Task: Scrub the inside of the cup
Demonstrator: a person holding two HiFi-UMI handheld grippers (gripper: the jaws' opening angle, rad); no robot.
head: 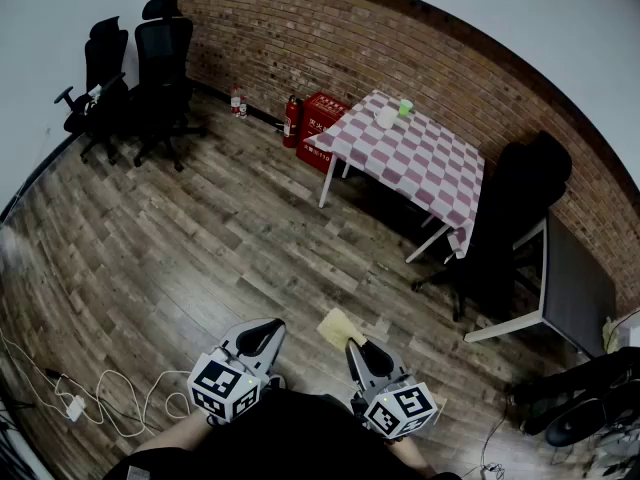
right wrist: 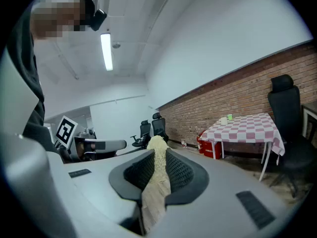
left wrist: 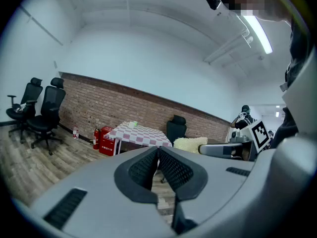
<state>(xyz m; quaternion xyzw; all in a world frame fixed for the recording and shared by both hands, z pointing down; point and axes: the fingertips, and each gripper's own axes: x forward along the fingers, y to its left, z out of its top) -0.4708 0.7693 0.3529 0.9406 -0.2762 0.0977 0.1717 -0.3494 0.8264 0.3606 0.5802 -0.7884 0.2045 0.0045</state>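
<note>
Two grippers are held side by side above the wooden floor: the left gripper has its jaws closed together on nothing, while the right gripper is clamped on a pale yellow scrubbing cloth. The cup, seemingly white at this distance, stands well apart on the far end of the checked table, just beside a small green container.
</note>
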